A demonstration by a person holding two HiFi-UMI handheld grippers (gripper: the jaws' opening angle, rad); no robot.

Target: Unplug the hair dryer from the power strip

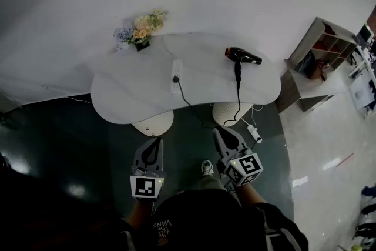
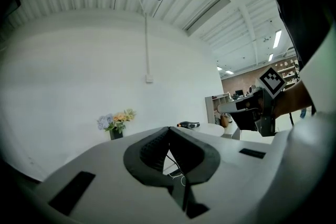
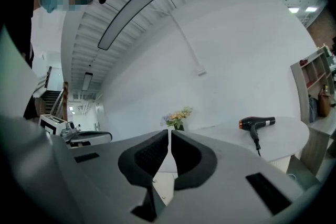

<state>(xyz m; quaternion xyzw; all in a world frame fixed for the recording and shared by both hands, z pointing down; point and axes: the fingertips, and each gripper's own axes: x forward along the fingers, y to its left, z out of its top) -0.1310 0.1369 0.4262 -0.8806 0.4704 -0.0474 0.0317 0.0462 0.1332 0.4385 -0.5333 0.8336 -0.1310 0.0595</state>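
Observation:
A black hair dryer (image 1: 242, 56) with an orange ring lies on the right part of the white table (image 1: 129, 91). Its black cord (image 1: 238, 94) hangs over the front edge. A white power strip (image 1: 175, 76) lies mid-table with a black plug (image 1: 175, 79) in it. Both grippers are held well short of the table, over the dark floor. My left gripper (image 1: 157, 141) is shut and holds nothing, and my right gripper (image 1: 220, 131) is shut and empty too. In the left gripper view the jaws (image 2: 168, 129) meet, with the dryer (image 2: 188, 125) far off. In the right gripper view the jaws (image 3: 169, 131) meet, and the dryer (image 3: 257, 123) lies far right.
A flower pot (image 1: 141, 29) stands at the table's back left. A second white power strip (image 1: 254, 133) lies on the floor by the right pedestal (image 1: 230, 111). A wooden shelf unit (image 1: 329, 50) stands to the right. A white wall runs behind the table.

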